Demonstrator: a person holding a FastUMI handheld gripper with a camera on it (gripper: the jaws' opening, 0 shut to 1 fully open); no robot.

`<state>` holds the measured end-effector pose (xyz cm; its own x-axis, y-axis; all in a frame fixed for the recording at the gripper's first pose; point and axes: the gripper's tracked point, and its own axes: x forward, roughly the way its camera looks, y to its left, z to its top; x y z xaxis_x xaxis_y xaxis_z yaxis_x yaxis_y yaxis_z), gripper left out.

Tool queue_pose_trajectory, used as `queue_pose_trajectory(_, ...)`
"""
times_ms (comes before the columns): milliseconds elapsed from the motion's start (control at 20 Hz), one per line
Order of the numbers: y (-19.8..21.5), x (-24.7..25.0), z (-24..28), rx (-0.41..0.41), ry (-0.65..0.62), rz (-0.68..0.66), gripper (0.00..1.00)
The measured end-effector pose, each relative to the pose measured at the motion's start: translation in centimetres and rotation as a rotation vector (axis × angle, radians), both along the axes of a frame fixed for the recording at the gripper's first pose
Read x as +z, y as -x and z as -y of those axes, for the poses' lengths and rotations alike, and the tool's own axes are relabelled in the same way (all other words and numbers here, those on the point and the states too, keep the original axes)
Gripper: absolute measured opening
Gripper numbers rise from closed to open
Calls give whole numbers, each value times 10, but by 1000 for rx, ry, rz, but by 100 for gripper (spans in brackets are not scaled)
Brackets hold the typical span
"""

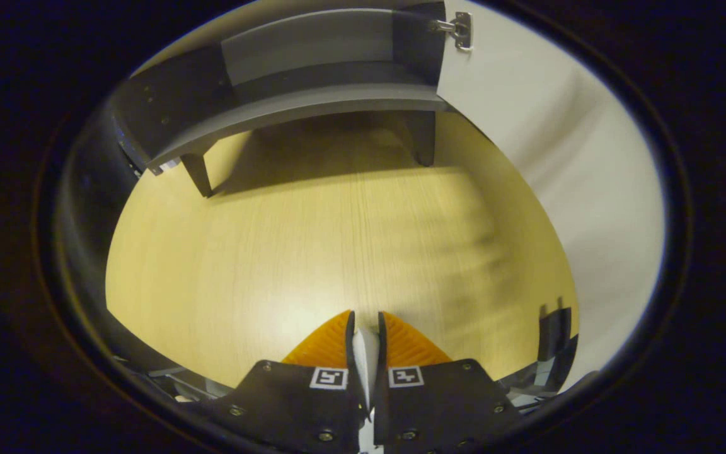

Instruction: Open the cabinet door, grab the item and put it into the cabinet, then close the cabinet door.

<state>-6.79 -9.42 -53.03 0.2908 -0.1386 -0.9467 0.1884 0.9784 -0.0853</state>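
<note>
Hand-held gripper (365, 334) pinching white item (366, 353)

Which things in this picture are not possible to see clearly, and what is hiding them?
- The white item between the gripper fingers: a thin sliver shows, the fingers cover the rest, so its kind is unclear.
- Cabinet interior, gripper view: dark, and its upper part is cut off by the edge.
- Open door: blurred, its outer edge and any handle cut off.
- Dark object by the table edge: too blurred to identify.
</note>
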Motion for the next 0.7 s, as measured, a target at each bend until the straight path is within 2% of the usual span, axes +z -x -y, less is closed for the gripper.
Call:
queue_pose_trajectory(300, -14, 33, -6, 11, -4, 39, 10)
queue_pose_trajectory(700, -65, 137, -26, 57, -41, 175, 10)
